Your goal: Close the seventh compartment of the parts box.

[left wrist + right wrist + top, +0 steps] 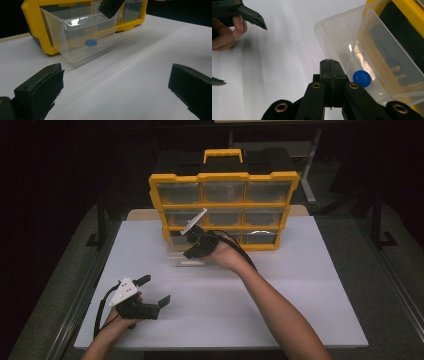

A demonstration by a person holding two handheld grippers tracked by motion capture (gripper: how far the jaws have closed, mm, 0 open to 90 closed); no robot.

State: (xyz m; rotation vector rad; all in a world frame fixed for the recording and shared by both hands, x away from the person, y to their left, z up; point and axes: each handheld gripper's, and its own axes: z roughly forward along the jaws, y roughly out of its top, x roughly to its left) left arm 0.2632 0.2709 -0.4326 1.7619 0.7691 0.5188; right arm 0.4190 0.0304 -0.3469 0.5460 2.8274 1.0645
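While the high view looks down on the white table [280, 290], the right gripper [192, 251] sits at the pulled-out clear drawer [187, 257] at the bottom-left of the yellow organizer [225, 210]; can't tell jaw state from here. Left gripper [155, 290] is well apart, nearer the person, jaws spread, w/ nothing between them.

Left gripper view: its 2 black jaws stand wide apart over bare table. Ahead of them, the clear drawer [85, 37] juts from the organizer [32, 22], a blue ball [90, 43] inside; right gripper [110, 7] tip is at the drawer's upper rim.

Right gripper view: right gripper [332, 72] jaws pressed together, holding nothing, tip at the drawer [362, 50] rim. Blue ball [361, 78] lies just beside the tip, to its right, inside the drawer. Left gripper [252, 16] shows at upper left, spread.
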